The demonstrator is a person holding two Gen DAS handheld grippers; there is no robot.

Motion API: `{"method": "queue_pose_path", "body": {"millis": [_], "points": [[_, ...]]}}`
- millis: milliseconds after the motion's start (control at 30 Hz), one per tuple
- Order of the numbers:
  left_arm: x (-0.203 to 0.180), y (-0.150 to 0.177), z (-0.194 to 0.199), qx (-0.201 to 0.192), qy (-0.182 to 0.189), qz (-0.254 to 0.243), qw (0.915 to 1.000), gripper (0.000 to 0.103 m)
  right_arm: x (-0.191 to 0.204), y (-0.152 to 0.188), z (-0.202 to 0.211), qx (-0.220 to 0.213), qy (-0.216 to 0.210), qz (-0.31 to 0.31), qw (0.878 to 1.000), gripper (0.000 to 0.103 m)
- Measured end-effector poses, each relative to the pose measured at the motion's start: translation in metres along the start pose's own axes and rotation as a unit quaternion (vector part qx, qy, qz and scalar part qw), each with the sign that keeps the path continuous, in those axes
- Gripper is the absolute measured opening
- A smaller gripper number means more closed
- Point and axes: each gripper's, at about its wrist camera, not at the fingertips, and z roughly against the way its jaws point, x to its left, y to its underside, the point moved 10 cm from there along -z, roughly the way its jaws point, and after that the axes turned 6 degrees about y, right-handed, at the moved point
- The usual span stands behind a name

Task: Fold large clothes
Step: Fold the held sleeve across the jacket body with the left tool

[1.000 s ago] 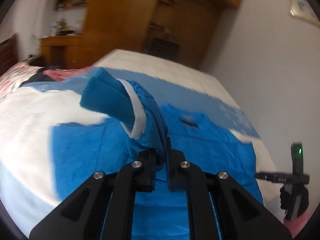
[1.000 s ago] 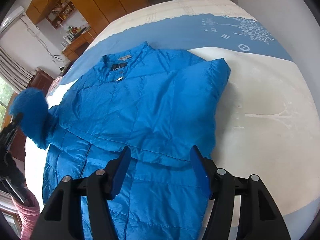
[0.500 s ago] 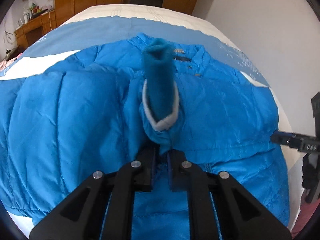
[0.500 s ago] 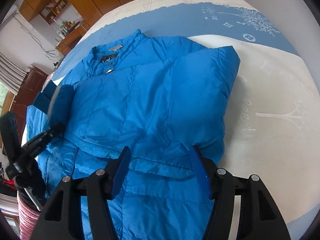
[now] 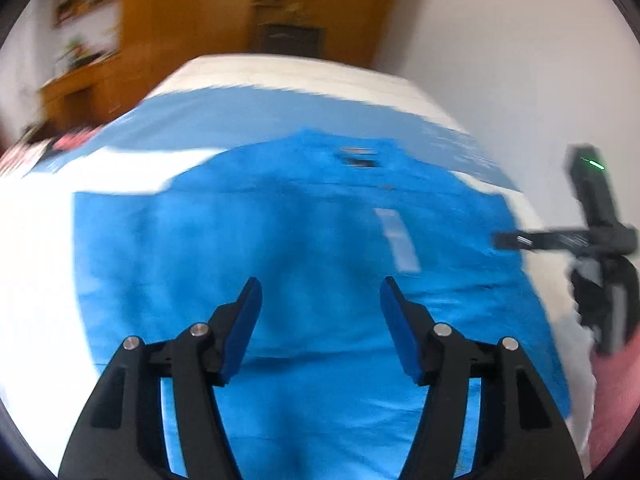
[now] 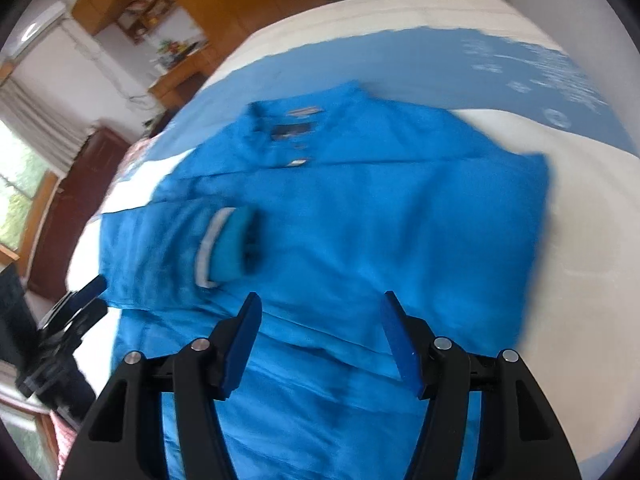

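blue jacket lies flat on the bed, collar at the far end, front up. its left sleeve is folded across the chest; the cuff, w/ a white band and fleece lining, rests on the body near the middle. in the left wrist view the same white band shows as a pale streak on the jacket. right side of the jacket is folded in, w/ a straight edge next to bare white sheet.

left gripper hovers over the lower jacket, jaws spread wide, nothing between them. right gripper also above the lower jacket, jaws apart and empty.

both views are motion-blurred. bedcover is white w/ a blue band beyond the collar. wood cabinets behind the bed, white wall on the right.
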Motion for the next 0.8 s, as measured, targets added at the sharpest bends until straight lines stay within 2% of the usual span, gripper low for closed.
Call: {"method": "queue_pose_path", "body": {"millis": [100,167,300,333,367,400,433,467,567,633,800], "points": [[0.055,-0.002,-0.011,0.017,-0.048,0.062,0.9968,0.059,0.025,-0.006,-0.025,0.031,-0.025,0.002,0.999,0.062],[0.075,0.002,-0.020,0.027,-0.056,0.082,0.9947,0.058,0.035,-0.013,-0.046,0.047,-0.026,-0.002,0.999,0.062],[0.090,0.013,-0.031,0.041,-0.054,0.097,0.9930,0.057,0.049,-0.019,-0.074,0.064,-0.043,-0.006,0.997,0.061],[0.090,0.013,-0.032,0.041,-0.054,0.094,0.9932,0.057,0.052,-0.020,-0.079,0.063,-0.040,-0.003,0.997,0.054],[0.091,0.014,-0.032,0.041,-0.056,0.092,0.9934,0.057,0.055,-0.022,-0.081,0.061,-0.046,0.000,0.997,0.040],[0.091,0.014,-0.032,0.042,-0.057,0.090,0.9934,0.057,0.058,-0.022,-0.082,0.061,-0.058,0.001,0.996,0.033],[0.092,0.014,-0.033,0.043,-0.058,0.089,0.9935,0.057,0.060,-0.022,-0.081,0.061,-0.066,0.001,0.996,0.021],[0.091,0.014,-0.032,0.043,-0.057,0.089,0.9935,0.057,0.061,-0.022,-0.079,0.058,-0.073,0.000,0.996,0.017],[0.086,0.008,-0.030,0.041,-0.045,0.101,0.9930,0.056,0.060,-0.024,-0.065,0.039,-0.060,0.010,0.997,0.015],[0.078,0.001,-0.021,0.027,-0.030,0.105,0.9937,0.056,0.050,-0.027,-0.047,0.016,-0.036,0.015,0.999,0.015],[0.058,-0.020,-0.003,-0.009,-0.031,0.068,0.9971,0.056,0.002,-0.036,0.001,-0.030,0.019,-0.007,0.999,0.014]]}}
